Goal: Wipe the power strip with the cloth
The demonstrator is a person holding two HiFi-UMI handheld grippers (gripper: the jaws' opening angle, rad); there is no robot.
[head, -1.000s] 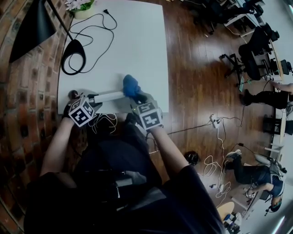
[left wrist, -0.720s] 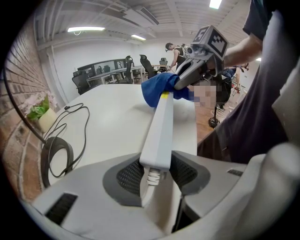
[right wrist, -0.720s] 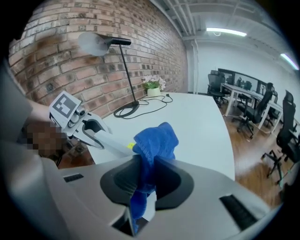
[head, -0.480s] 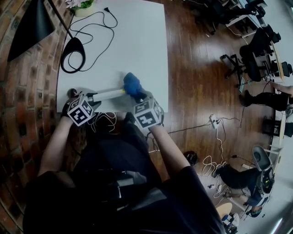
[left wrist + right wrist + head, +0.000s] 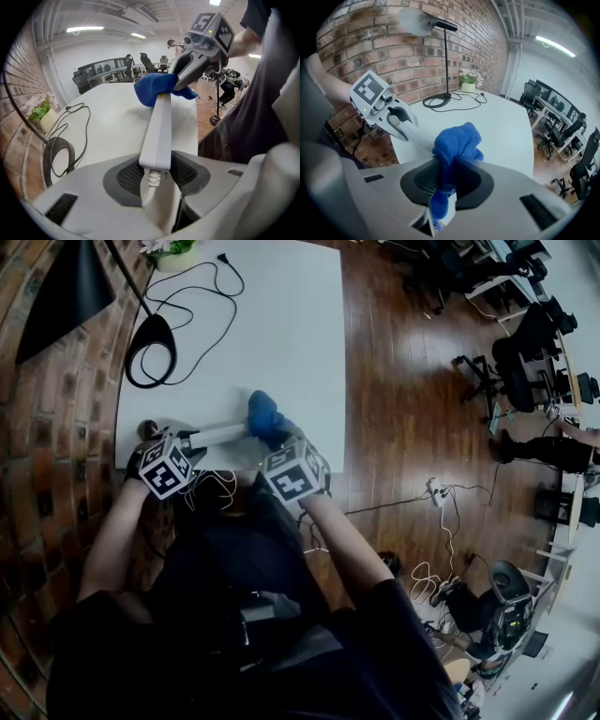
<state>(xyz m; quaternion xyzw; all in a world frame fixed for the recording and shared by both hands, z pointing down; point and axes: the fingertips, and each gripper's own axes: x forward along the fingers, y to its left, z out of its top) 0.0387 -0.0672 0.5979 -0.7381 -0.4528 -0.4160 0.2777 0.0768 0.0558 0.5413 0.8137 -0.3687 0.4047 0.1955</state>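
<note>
power strip (image 5: 158,123) | end between left gripper (image 5: 156,177) jaws | cloth (image 5: 458,139) between right gripper (image 5: 449,182) jaws

Brick wall (image 5: 47,399) runs along the left edge of the bench (image 5: 281,334), which has a plain white top. Floor (image 5: 403,427) is dark wood planks. Black desk lamp (image 5: 155,338) stands on the bench's far left area: round base, thin upright stem, shade out over the wall side. Its black cable (image 5: 223,258) loops loosely across the top. Small potted plant (image 5: 173,251) sits at the far corner by the wall. Black office chairs (image 5: 525,338) and desks are well apart on the right. White cables (image 5: 433,576) lie tangled on the floor. Ceiling is white, strip lights (image 5: 86,29) on. Far wall is white.
</note>
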